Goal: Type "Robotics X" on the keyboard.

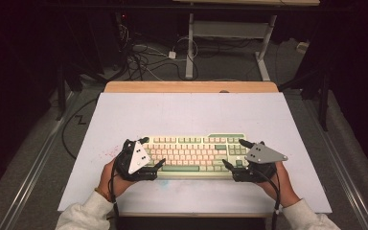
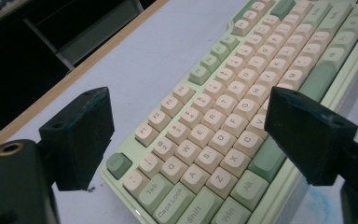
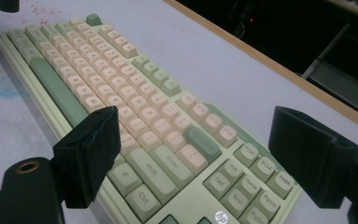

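Near the front edge of the white table (image 1: pixel 124 115), the left gripper (image 1: pixel 146 153) and the right gripper (image 1: pixel 235 154) sit at the two ends of the keyboard (image 1: pixel 194 154), each with its jaws spread wide and straddling an end without pressing on it. The keyboard lies flat, lengthwise across the near middle of the board, its far edge well short of the wooden strip (image 1: pixel 191 86) beyond. This looks like either a release after placing it or the set-up for a two-handed grasp. A lift would call for both pairs of jaws to close evenly on the casing, clear of the keys.
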